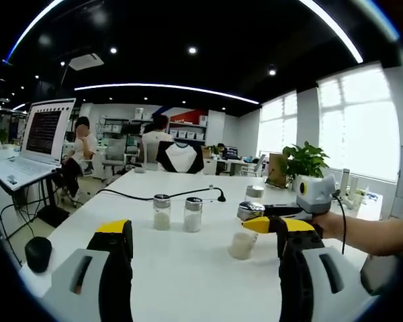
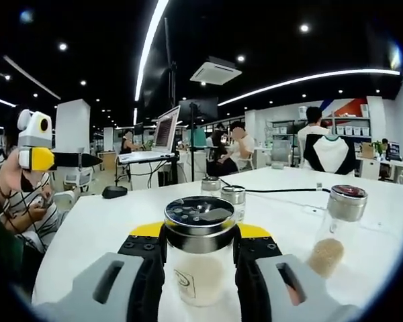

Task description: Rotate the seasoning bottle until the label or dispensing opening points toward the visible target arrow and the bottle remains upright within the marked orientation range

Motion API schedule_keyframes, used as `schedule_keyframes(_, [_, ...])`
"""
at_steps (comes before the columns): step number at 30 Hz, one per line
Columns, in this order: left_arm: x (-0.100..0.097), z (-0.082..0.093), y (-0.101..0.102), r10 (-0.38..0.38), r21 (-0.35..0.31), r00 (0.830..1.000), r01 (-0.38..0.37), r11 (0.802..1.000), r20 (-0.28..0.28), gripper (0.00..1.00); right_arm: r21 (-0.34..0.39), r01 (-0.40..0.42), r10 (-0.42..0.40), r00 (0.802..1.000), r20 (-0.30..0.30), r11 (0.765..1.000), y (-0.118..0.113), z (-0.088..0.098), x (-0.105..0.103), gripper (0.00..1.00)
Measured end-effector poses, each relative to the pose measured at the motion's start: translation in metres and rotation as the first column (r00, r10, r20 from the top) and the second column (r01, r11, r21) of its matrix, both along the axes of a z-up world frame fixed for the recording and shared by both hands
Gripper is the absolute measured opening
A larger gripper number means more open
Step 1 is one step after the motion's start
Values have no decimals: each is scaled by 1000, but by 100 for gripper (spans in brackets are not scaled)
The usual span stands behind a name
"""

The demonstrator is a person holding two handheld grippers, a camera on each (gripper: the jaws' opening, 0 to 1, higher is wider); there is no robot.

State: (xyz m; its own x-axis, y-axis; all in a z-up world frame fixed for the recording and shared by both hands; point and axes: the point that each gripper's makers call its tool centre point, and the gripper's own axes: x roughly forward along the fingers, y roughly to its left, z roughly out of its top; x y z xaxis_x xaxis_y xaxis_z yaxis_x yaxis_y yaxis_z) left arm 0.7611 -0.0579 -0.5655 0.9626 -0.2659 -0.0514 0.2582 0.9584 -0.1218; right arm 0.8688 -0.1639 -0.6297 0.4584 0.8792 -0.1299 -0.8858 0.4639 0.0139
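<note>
Jaws of right gripper (image 2: pixel 200 251) clamp one of four seasoning bottles (image 2: pixel 199 251).

Seasoning bottle (image 2: pixel 199 251): clear glass, pale powder, perforated metal lid; seemingly upright on table.

My left gripper (image 1: pixel 198 268) has two fat black jaws with yellow tips and grey blocks with slots at the bottom. My right gripper (image 2: pixel 200 258) looks the same, black with yellow on top and small screws in it. From the left gripper view, it has a grey box and a thin black cable.
</note>
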Motion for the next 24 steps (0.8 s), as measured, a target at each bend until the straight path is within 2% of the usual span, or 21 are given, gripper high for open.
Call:
schedule_keyframes(12, [1, 3, 0, 3, -2, 1000, -3, 1000, 4, 94, 6, 137, -137, 991, 10, 991, -1, 0, 8, 37])
schedule_keyframes(24, [3, 2, 0, 0, -7, 1000, 0, 1000, 3, 94, 5, 223, -223, 975, 14, 975, -2, 0, 10, 37])
